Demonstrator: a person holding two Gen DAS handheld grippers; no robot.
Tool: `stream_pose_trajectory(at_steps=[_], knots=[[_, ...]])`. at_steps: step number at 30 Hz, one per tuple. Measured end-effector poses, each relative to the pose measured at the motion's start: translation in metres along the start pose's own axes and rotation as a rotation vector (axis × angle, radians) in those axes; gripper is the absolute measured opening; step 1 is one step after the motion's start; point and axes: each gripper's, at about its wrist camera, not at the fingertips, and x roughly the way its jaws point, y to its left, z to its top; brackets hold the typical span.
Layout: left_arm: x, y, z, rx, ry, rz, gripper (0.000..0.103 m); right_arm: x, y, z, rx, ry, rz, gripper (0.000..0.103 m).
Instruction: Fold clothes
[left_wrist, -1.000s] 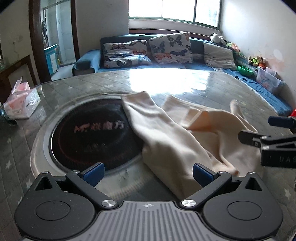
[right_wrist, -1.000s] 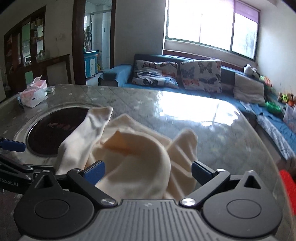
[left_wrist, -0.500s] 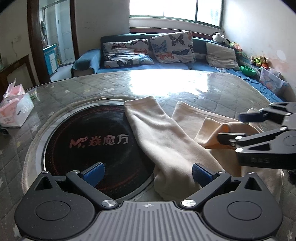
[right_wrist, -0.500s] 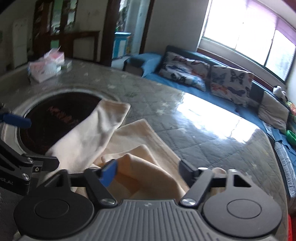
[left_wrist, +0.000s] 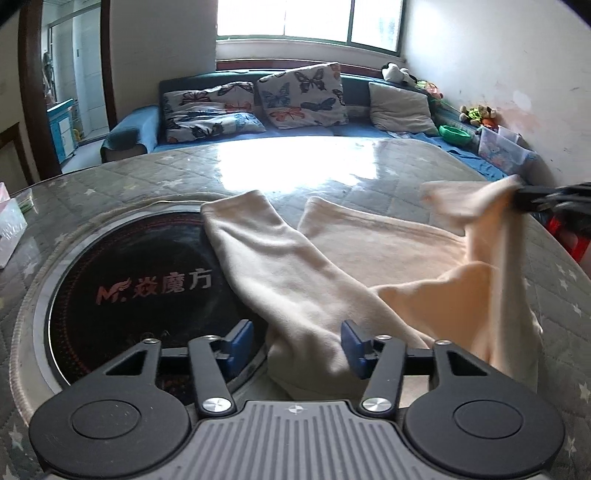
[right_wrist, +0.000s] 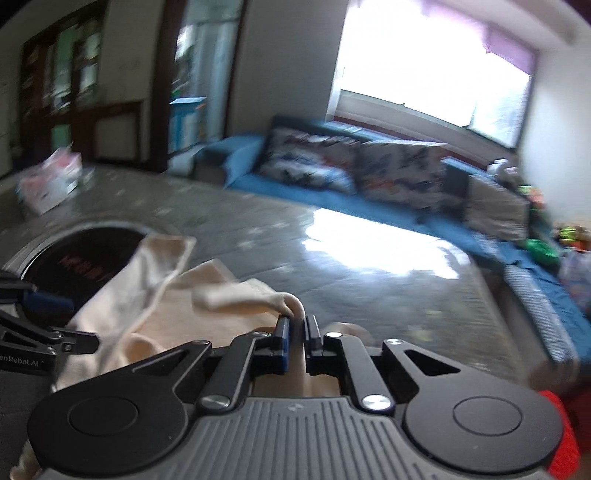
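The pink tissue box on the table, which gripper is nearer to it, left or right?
Left. The left gripper sits over the black round plate, toward the tissue box; the right gripper is across the cream garment, farther away.

Cream garment (left_wrist: 295, 280), butterfly-print cushions (left_wrist: 301, 96)

We are in a home living room: a blue sofa (left_wrist: 236, 122) with butterfly-print cushions (left_wrist: 301, 96) sits under a bright window (left_wrist: 306, 18), soft toys (left_wrist: 476, 112) line its right end, and a doorway (left_wrist: 66, 88) opens left of it.
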Motion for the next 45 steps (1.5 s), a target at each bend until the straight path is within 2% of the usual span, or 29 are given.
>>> stream_pose_trajectory(at_steps=[4, 6, 8, 10, 13, 19, 21, 24, 25, 27, 29, 34, 36, 41, 45], knots=[[0.0, -0.002, -0.005, 0.021, -0.005, -0.019, 0.036, -0.039, -0.029, -0.022, 0.086, -0.022, -0.13, 0.007], [-0.002, -0.004, -0.008, 0.038, -0.008, -0.019, 0.026, -0.055, -0.043, -0.036, 0.122, -0.014, -0.202, 0.005], [-0.005, -0.006, -0.011, 0.053, -0.01, -0.017, 0.022, -0.065, -0.057, -0.052, 0.167, 0.011, -0.265, 0.005], [-0.01, -0.006, -0.016, 0.064, -0.009, -0.02, 0.021, -0.073, -0.071, -0.069, 0.213, 0.042, -0.315, 0.005], [-0.018, -0.009, -0.026, 0.086, -0.001, -0.012, 0.021, -0.08, -0.088, -0.088, 0.261, 0.085, -0.344, 0.005], [-0.039, -0.012, -0.041, 0.116, 0.009, 0.0, 0.021, -0.08, -0.085, -0.078, 0.24, 0.056, -0.271, 0.012], [-0.044, -0.011, -0.039, 0.115, 0.011, 0.001, 0.024, -0.07, -0.078, -0.068, 0.225, 0.055, -0.212, 0.019], [-0.048, -0.009, -0.023, 0.105, -0.018, 0.011, 0.028, -0.05, -0.064, -0.057, 0.187, 0.068, -0.131, 0.02], [-0.049, -0.009, -0.017, 0.102, -0.028, 0.015, 0.03, -0.043, -0.06, -0.054, 0.175, 0.074, -0.11, 0.02], [-0.047, -0.008, -0.005, 0.101, -0.049, 0.03, 0.041, -0.03, -0.052, -0.049, 0.154, 0.085, -0.069, 0.02], [-0.039, -0.01, 0.008, 0.107, -0.065, 0.05, 0.041, -0.018, -0.047, -0.044, 0.141, 0.096, -0.036, 0.02], [-0.001, -0.012, 0.038, 0.098, -0.049, 0.081, 0.041, 0.008, -0.039, -0.032, 0.127, 0.129, 0.042, 0.022], [0.014, -0.012, 0.046, 0.105, -0.04, 0.085, 0.041, 0.019, -0.039, -0.027, 0.126, 0.144, 0.067, 0.028], [0.048, -0.013, 0.057, 0.134, -0.013, 0.107, 0.041, 0.043, -0.043, -0.021, 0.14, 0.177, 0.112, 0.033], [0.066, -0.009, 0.061, 0.124, 0.005, 0.098, 0.041, 0.063, -0.045, -0.02, 0.161, 0.204, 0.135, 0.034]])
